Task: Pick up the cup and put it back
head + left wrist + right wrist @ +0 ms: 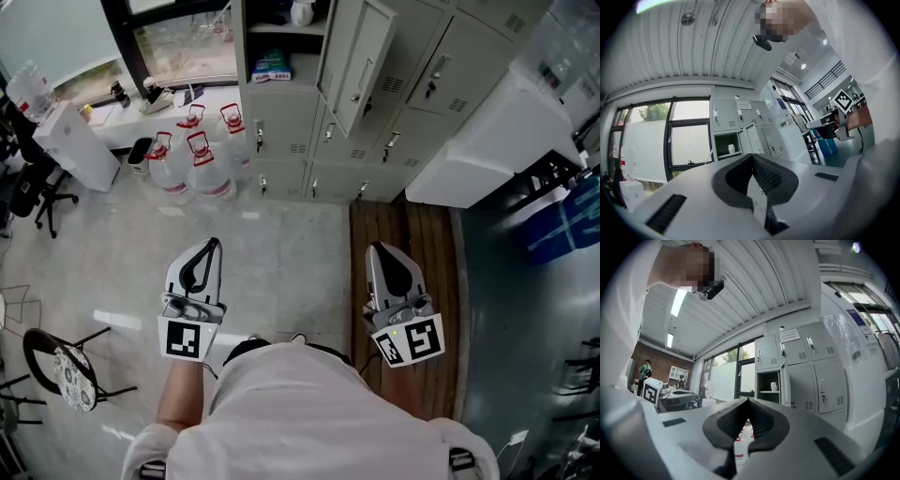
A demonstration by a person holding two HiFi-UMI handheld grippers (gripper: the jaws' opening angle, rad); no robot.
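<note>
A small white cup stands on the shelf of an open locker compartment, far ahead at the top of the head view. It also shows small in the left gripper view and the right gripper view. My left gripper and right gripper are held level side by side over the floor, both pointing toward the lockers and well short of them. The black pads of the left gripper meet at their tips with nothing between them. The right gripper is likewise shut and empty.
Grey lockers line the far wall, one door swung open beside the cup's shelf. Several large water bottles stand on the floor at the left. A white cabinet stands at the right, a stool at the near left.
</note>
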